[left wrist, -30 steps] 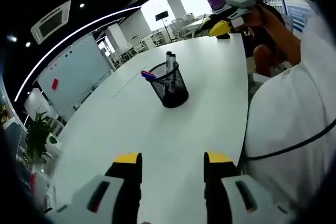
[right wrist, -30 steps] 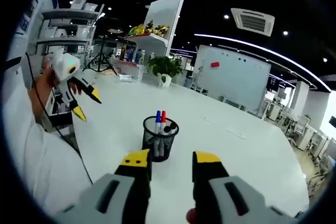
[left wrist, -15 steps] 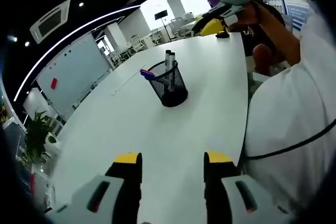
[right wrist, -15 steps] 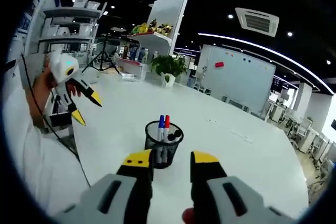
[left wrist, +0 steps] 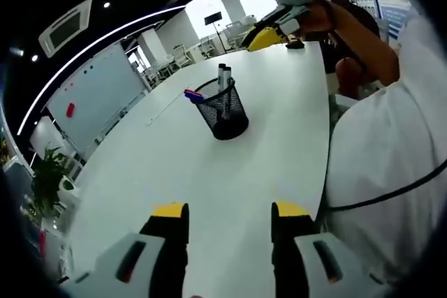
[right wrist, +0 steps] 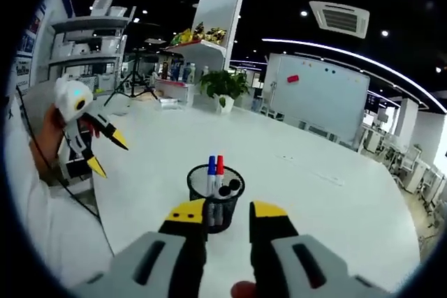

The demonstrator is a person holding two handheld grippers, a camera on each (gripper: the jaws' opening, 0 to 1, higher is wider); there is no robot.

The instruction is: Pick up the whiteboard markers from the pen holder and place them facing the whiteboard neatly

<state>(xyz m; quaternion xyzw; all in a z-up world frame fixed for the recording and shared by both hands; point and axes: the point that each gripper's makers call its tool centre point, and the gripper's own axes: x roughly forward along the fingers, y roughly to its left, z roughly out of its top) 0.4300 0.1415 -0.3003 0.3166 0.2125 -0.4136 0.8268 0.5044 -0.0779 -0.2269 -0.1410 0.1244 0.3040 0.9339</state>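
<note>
A black mesh pen holder [left wrist: 225, 111] stands on the white table [left wrist: 167, 165], with black-capped markers [left wrist: 223, 73] upright in it and a blue-and-red pair [left wrist: 192, 95] leaning over its rim. In the right gripper view the pen holder [right wrist: 213, 197] sits just beyond my right gripper [right wrist: 227, 209], which is open and empty; a blue marker [right wrist: 211, 170], a red marker [right wrist: 219, 169] and black ones [right wrist: 229, 188] stick up from it. My left gripper [left wrist: 230, 210] is open and empty, well short of the holder. The whiteboard [right wrist: 321, 99] stands beyond the table.
The right gripper [left wrist: 279, 12] shows held in a hand above the table's far end; the left gripper [right wrist: 87, 127] shows at the left. A white-sleeved arm [left wrist: 391, 144] fills the right side. A potted plant [right wrist: 223, 88] and shelves [right wrist: 199, 40] stand behind the table.
The right gripper has moved closer to the pen holder, which now sits nearer its fingertips. In the left gripper view the right gripper has shifted left above the table. The left gripper stayed put.
</note>
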